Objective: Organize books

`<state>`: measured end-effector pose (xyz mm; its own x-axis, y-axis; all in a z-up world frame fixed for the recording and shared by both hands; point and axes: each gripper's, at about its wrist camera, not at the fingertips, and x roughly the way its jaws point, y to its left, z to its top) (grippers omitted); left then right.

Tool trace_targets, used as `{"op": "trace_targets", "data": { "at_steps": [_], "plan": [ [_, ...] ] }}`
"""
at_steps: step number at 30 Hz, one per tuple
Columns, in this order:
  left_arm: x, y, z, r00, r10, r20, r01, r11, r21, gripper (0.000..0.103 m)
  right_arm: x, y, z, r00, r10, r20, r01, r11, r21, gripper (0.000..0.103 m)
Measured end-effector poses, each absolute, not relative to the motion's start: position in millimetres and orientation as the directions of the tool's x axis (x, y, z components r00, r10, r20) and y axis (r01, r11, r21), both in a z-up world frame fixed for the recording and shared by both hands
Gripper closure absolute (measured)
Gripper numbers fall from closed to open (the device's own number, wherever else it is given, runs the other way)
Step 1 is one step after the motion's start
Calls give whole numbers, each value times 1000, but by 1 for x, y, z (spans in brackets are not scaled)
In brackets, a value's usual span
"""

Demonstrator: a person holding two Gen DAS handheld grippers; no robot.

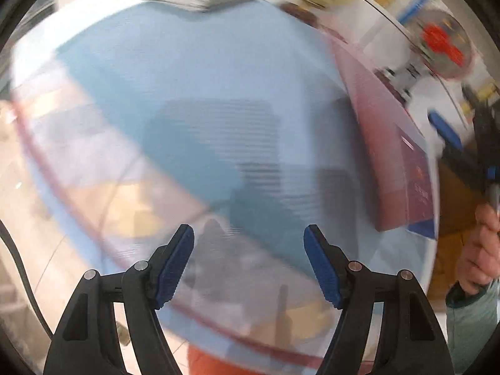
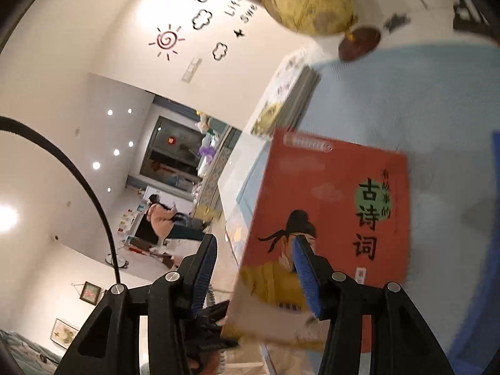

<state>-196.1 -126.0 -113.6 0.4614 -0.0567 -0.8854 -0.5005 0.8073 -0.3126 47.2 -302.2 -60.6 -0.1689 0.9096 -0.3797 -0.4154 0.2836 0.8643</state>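
the left gripper (image 1: pixel 248 268) hangs over the light blue table (image 1: pixel 187 93) with its fingers spread apart and nothing between them; that view is badly smeared. the right gripper (image 2: pixel 254 268) grips an orange picture book (image 2: pixel 331 218), its near edge between the pads, tilted above the table. from the left camera the same book (image 1: pixel 393 156) looks maroon, probably its back cover, with the person's hand (image 1: pixel 481 250) beside it. a stack of books (image 2: pixel 287 97) lies at the table's far edge, near a yellow globe (image 2: pixel 309 3).
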Motion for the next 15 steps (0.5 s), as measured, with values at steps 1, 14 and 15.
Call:
{"op": "trace_targets", "data": {
  "at_steps": [1, 14, 15],
  "plan": [
    [-201, -122, -113, 465, -44, -884, -515, 799, -311, 33, 47, -301, -66, -174, 908, -380, -403, 286, 869, 53],
    [-119, -151, -126, 466, -129, -875, -420, 839, -347, 30, 59, -334, -127, -47, 709, -703, -429, 622, 655, 48],
    [-114, -151, -128, 457, -116, -882, -430, 840, -333, 30, 60, -338, -130, -37, 695, -718, -422, 640, 642, 48]
  ]
}}
